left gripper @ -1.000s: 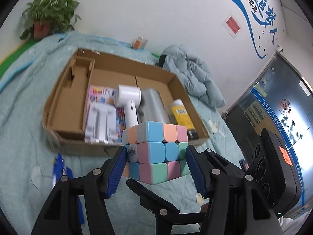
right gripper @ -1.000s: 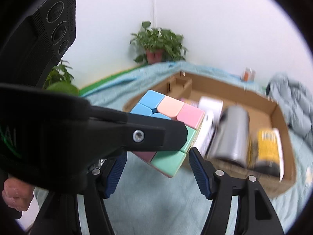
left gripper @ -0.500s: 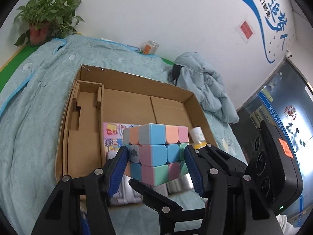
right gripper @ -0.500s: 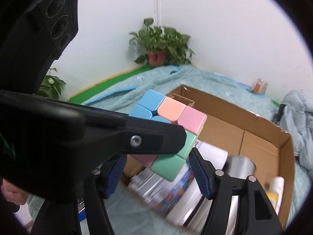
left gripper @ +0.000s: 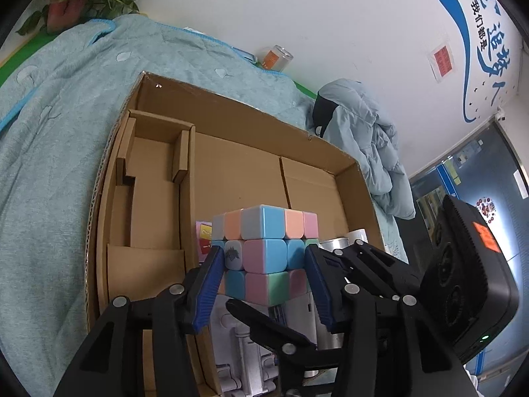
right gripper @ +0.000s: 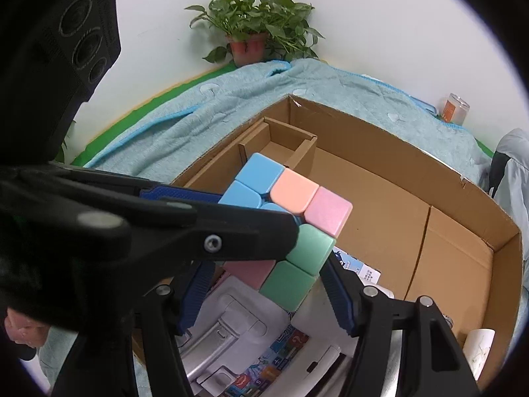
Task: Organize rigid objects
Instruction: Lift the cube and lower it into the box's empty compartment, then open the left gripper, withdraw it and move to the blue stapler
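My left gripper [left gripper: 263, 264] is shut on a pastel puzzle cube [left gripper: 264, 248] and holds it in the air over the near part of an open cardboard box [left gripper: 238, 112]. In the right wrist view the cube [right gripper: 297, 221] hangs between the left gripper's blue pads [right gripper: 178, 195]. My right gripper [right gripper: 264, 294] is open just below and behind the cube, not touching it. Under the cube in the box lie a white plastic holder [right gripper: 228, 324], a colourful booklet [right gripper: 264, 370] and a silver cylinder [left gripper: 334, 243].
The box sits on a teal blanket [left gripper: 49, 106]. Its far half and left cardboard divider [left gripper: 155, 165] hold nothing. A potted plant [right gripper: 251, 36], an orange-labelled jar [left gripper: 276, 58] and a bundled light-blue jacket [left gripper: 370, 139] stand around the box.
Both grippers have moved forward and over the box with the cube. The box's contents now lie under and behind the cube instead of ahead of it.
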